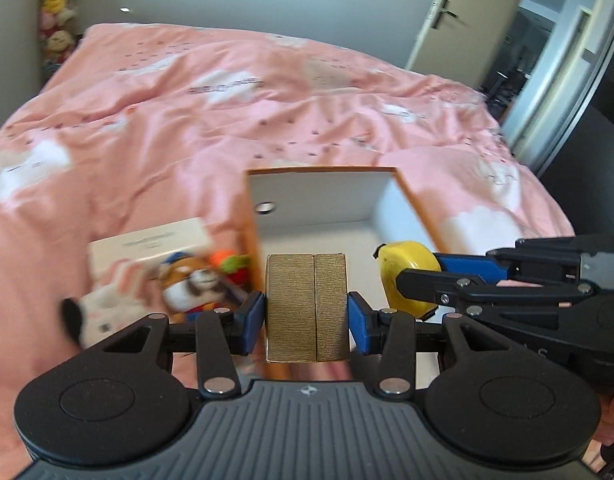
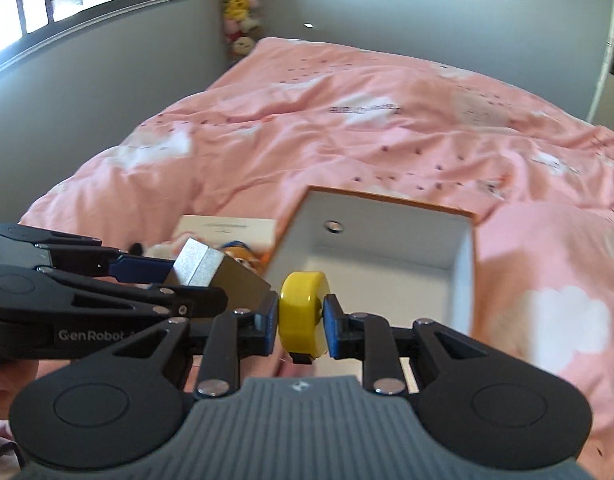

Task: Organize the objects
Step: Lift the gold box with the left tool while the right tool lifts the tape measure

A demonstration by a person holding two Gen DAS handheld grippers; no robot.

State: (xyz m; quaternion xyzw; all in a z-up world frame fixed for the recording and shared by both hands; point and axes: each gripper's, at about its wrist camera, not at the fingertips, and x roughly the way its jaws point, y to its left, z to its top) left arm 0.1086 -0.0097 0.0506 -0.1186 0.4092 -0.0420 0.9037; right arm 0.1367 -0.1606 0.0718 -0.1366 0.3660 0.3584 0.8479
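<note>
Both tools grip their loads, the left tool a gold rectangular block and the right tool a yellow round tape measure, above the white open box on the pink bed, so lowering and releasing seems next.

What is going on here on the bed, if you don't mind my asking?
A person is tidying things with two hand-held grippers. The left gripper is clamped on a gold box, and the right gripper is clamped on a yellow tape measure. Both are held up in front of an open white bin on the pink duvet; no object shows inside it. Plush toys and a cream box lie left of the bin.
</note>
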